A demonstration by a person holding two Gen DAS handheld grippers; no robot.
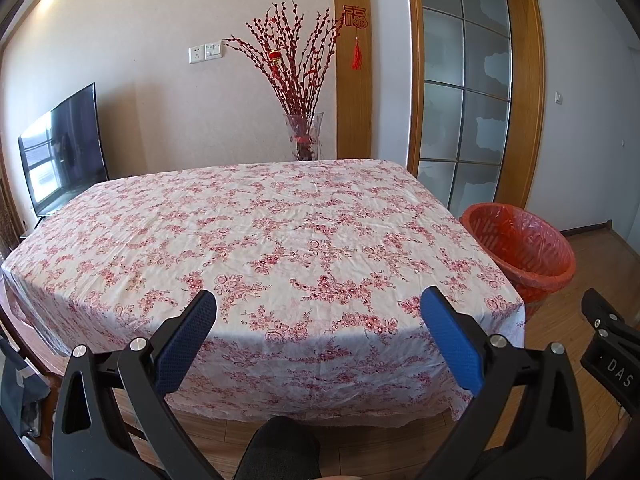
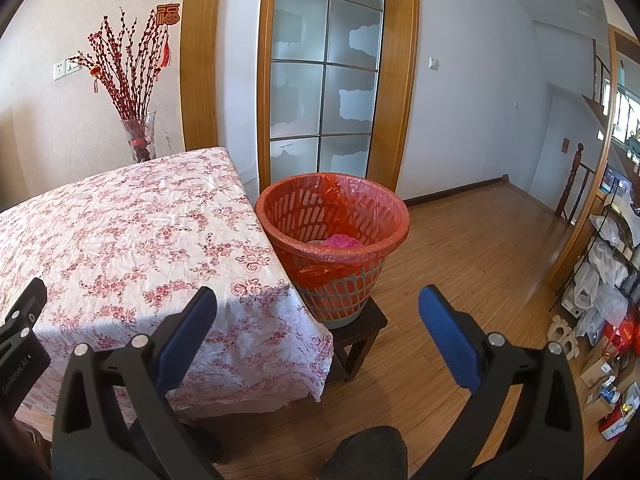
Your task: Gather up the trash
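Note:
A waste basket (image 2: 332,240) lined with a red plastic bag stands on a small dark stool (image 2: 362,334) at the table's right side; pink trash (image 2: 344,241) lies in its bottom. The basket (image 1: 524,252) also shows at the right of the left wrist view. My left gripper (image 1: 320,336) hangs open over the near edge of the table (image 1: 260,240), which is covered by a floral cloth, with nothing between its blue pads. My right gripper (image 2: 316,332) is open and holds nothing, pointing at the table corner and the basket. No loose trash shows on the cloth.
A glass vase of red branches (image 1: 302,136) stands behind the table, a TV (image 1: 64,148) at the left. A glass door (image 2: 324,76) lies behind the basket. Bags and boxes (image 2: 604,312) crowd shelving at the far right. A person's dark knee (image 1: 280,448) is below.

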